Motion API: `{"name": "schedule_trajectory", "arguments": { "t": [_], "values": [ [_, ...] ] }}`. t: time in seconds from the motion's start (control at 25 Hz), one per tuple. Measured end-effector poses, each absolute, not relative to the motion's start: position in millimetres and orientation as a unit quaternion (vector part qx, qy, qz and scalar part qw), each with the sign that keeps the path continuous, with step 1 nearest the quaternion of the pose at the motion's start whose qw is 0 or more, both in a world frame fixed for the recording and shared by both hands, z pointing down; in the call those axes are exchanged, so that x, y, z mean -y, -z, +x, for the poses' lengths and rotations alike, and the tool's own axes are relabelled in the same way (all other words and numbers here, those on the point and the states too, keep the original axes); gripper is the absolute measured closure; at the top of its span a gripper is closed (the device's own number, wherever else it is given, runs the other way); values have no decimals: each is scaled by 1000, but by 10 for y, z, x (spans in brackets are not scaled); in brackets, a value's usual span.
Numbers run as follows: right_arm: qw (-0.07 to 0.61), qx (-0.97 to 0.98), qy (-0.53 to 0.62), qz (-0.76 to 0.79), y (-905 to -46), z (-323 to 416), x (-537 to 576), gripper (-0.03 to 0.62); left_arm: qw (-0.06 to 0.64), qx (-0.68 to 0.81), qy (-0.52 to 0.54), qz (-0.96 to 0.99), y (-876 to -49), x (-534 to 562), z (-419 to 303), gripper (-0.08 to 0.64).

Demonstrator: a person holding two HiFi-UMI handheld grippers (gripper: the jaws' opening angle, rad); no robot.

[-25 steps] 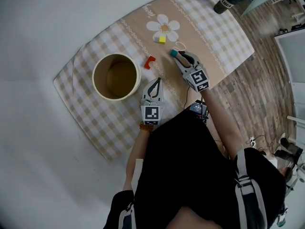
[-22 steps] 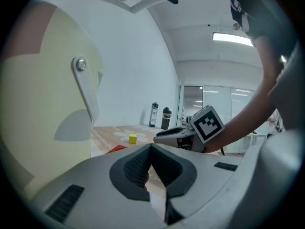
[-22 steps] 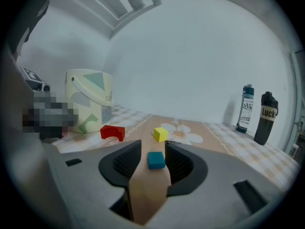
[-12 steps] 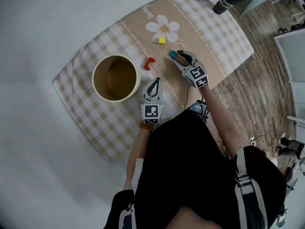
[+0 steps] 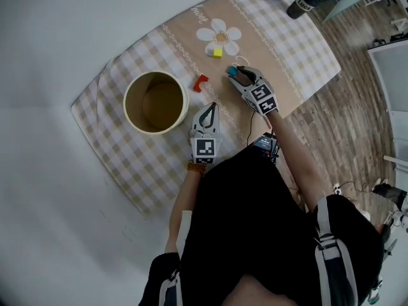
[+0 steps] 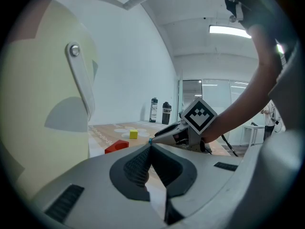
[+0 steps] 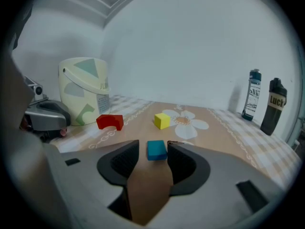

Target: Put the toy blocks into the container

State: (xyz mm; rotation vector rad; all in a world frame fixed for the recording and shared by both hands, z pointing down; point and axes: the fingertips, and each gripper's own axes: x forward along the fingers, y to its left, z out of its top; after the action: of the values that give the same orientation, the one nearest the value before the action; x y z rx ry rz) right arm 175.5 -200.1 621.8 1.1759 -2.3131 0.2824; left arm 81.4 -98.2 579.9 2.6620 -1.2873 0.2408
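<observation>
A teal blue block [image 7: 156, 150] lies on the tan tablecloth strip between the tips of my right gripper [image 7: 152, 151]. Its jaws have just been opening; there is a gap on the left side and neither pad presses. In the head view that right gripper [image 5: 239, 76] covers part of the blue block [image 5: 233, 71]. A red arch block [image 5: 201, 81] and a yellow cube [image 5: 217, 52] lie beyond. The round cream container [image 5: 155, 102] stands empty at the left. My left gripper [image 5: 206, 112] rests shut and empty beside it.
Two dark bottles [image 7: 252, 95] [image 7: 272, 107] stand at the far corner of the table. The checked cloth [image 5: 140, 164] ends near the table's edge on the right, with wooden floor [image 5: 344, 107] beyond. The person's body fills the lower head view.
My right gripper has slid forward and down, so its jaws now straddle the blue block. The left gripper and the other blocks have stayed put.
</observation>
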Motion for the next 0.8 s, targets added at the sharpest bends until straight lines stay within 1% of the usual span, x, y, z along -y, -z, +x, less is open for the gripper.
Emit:
{"name": "schedule_trajectory", "arguments": {
  "t": [0.32,0.4,0.44,0.48,0.8],
  "values": [
    [312,838,-100,436,-6318,1734,2003,400,94,432,-87,893,-5826,986,806,558],
    [314,837,-99,438,-6330,1738,2006,402,94,432,-87,893,-5825,982,810,558],
    [313,836,-99,440,-6326,1747,2008,415,94,431,-86,893,-5822,981,811,558],
    [311,835,-99,443,-6319,1759,2013,461,94,431,-86,893,-5819,980,814,558],
    [303,836,-98,448,-6283,1782,2022,459,82,425,-96,896,-5826,953,850,558]
  ]
}}
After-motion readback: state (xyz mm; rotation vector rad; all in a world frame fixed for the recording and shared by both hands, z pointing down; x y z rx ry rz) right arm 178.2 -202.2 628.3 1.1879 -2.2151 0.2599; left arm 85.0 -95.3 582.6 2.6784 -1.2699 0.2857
